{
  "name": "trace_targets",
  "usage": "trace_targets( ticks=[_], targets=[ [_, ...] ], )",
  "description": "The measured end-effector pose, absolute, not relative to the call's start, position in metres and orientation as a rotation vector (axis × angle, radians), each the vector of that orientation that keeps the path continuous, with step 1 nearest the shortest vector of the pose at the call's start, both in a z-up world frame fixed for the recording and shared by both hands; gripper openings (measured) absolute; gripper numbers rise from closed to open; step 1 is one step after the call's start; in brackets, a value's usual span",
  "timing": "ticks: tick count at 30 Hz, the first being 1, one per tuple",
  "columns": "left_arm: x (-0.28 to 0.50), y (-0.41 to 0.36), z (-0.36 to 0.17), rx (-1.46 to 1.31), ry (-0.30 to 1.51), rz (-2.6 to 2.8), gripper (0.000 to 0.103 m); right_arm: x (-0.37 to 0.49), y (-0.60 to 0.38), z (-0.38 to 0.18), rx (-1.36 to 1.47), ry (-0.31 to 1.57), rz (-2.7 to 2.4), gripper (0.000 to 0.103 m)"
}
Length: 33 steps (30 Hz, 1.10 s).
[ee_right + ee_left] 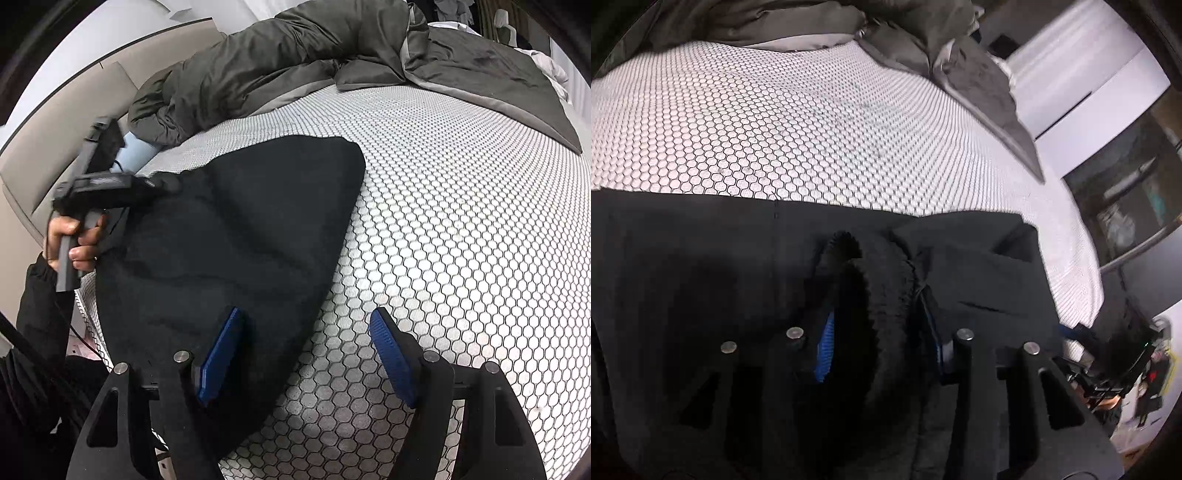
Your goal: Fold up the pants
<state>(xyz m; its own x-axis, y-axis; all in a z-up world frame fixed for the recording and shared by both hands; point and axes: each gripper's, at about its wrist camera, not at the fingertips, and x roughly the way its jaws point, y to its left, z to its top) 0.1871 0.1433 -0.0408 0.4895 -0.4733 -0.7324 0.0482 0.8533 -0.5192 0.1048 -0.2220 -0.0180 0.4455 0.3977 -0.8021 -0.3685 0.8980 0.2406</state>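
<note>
Black pants (229, 236) lie spread on a bed with a white honeycomb-pattern cover (461, 206). In the left wrist view the pants (701, 266) fill the lower half. My left gripper (882, 325) is shut on a bunched ribbed edge of the pants, with fabric bulging between its blue pads (825, 350). The left gripper also shows in the right wrist view (110, 184), held by a hand at the pants' far left edge. My right gripper (306, 354) is open and empty; its left pad (219, 362) is over the pants' near edge and its right pad (393, 362) is over the cover.
A rumpled dark grey duvet (295, 59) lies along the far side of the bed and shows in the left wrist view (979, 74). A beige headboard (55, 122) is at left. White furniture (1089, 81) and clutter stand beyond the bed's right edge.
</note>
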Motion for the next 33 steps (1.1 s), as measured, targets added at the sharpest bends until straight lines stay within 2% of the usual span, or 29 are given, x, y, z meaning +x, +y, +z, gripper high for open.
trace_targets(
  ticks=[2, 4, 6, 7, 8, 11, 13, 15, 17, 21, 23, 25, 27, 29, 31, 33],
  targets=[
    [0.185, 0.151, -0.033, -0.490, 0.970, -0.344, 0.019, 0.103, -0.226, -0.015, 0.034, 0.993, 0.469, 0.073],
    [0.180, 0.161, -0.017, -0.520, 0.898, -0.348, 0.014, 0.098, -0.229, -0.015, 0.039, 0.990, 0.469, 0.073],
    [0.178, 0.169, -0.010, -0.510, 0.864, -0.290, 0.014, 0.098, -0.230, -0.015, 0.042, 0.990, 0.468, 0.073],
    [0.179, 0.169, -0.013, -0.477, 0.878, -0.229, 0.018, 0.098, -0.230, -0.016, 0.043, 0.995, 0.467, 0.073],
    [0.182, 0.169, -0.019, -0.459, 0.906, -0.189, 0.029, 0.098, -0.229, -0.016, 0.043, 0.996, 0.469, 0.073],
    [0.180, 0.175, -0.029, -0.486, 0.954, -0.102, 0.051, 0.101, -0.229, -0.017, 0.054, 1.001, 0.464, 0.073],
    [0.168, 0.178, -0.020, -0.488, 0.923, -0.091, 0.054, 0.101, -0.234, -0.017, 0.072, 1.005, 0.456, 0.073],
    [0.148, 0.177, -0.004, -0.450, 0.870, -0.073, 0.061, 0.099, -0.245, -0.013, 0.105, 0.996, 0.435, 0.073],
    [0.124, 0.173, 0.010, -0.418, 0.811, -0.020, 0.088, 0.093, -0.252, -0.010, 0.159, 0.992, 0.434, 0.073],
    [0.090, 0.130, 0.035, -0.368, 0.722, -0.093, 0.095, 0.072, -0.255, -0.012, 0.272, 0.979, 0.500, 0.072],
    [0.084, 0.102, 0.037, -0.342, 0.716, -0.172, 0.099, 0.060, -0.254, -0.020, 0.375, 0.986, 0.546, 0.064],
    [0.078, 0.065, 0.031, -0.312, 0.733, -0.238, 0.099, 0.053, -0.248, -0.030, 0.450, 1.024, 0.590, 0.050],
    [0.081, 0.025, 0.019, -0.256, 0.778, -0.313, 0.099, 0.048, -0.245, -0.035, 0.480, 1.032, 0.594, 0.050],
    [0.077, -0.008, 0.010, -0.168, 0.797, -0.344, 0.099, 0.044, -0.247, -0.041, 0.546, 1.037, 0.577, 0.042],
    [0.076, -0.028, 0.002, -0.106, 0.829, -0.347, 0.099, 0.035, -0.253, -0.048, 0.618, 1.029, 0.541, 0.014],
    [0.082, -0.037, -0.010, -0.112, 0.867, -0.321, 0.099, 0.020, -0.252, -0.049, 0.638, 0.994, 0.521, 0.011]
  ],
)
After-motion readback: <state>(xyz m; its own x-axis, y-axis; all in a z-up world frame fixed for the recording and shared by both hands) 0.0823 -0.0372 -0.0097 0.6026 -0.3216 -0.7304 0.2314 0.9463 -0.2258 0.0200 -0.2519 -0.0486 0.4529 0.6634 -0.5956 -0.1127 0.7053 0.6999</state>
